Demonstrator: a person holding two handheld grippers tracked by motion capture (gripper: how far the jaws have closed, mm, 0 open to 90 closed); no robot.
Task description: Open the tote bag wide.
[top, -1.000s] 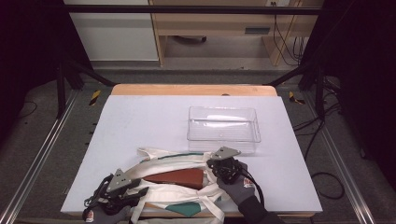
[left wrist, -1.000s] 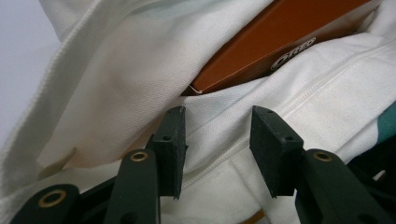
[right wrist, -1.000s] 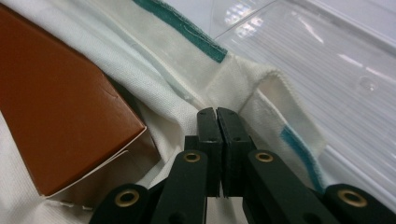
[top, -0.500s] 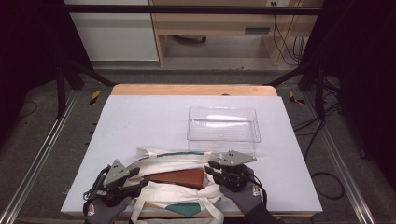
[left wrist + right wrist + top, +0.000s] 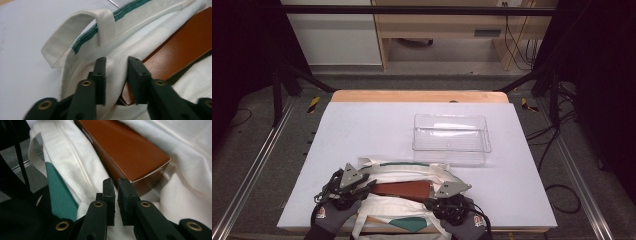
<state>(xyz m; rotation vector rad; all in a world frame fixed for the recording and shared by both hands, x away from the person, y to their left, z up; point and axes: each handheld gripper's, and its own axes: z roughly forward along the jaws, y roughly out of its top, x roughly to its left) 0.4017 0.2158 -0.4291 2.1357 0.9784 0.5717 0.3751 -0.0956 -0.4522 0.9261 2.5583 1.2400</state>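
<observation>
- Canvas tote bag (image 5: 399, 175), white with green trim, lies at the table's near edge, its fabric pinched by the left gripper (image 5: 115, 65), whose jaws have just been closing on it.
- Right gripper (image 5: 115, 185), nearly together after closing, has shifted rightward to the bag's right end, nothing visibly clamped.
- Brown rectangular box (image 5: 402, 189) sits inside the mouth, so the opening looks ready to be spread.

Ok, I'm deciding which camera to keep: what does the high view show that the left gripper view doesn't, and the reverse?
High view: the clear rectangular plastic bin beyond the bag, plus the grey-gloved left hand and right hand. Left gripper view: close up, the left claw, whose jaws have just been closing, pinching a fold of white cloth below the looped white strap. Shared: the white canvas tote bag with green trim, the flat brown rectangular box in its mouth, and the pale table top.
</observation>
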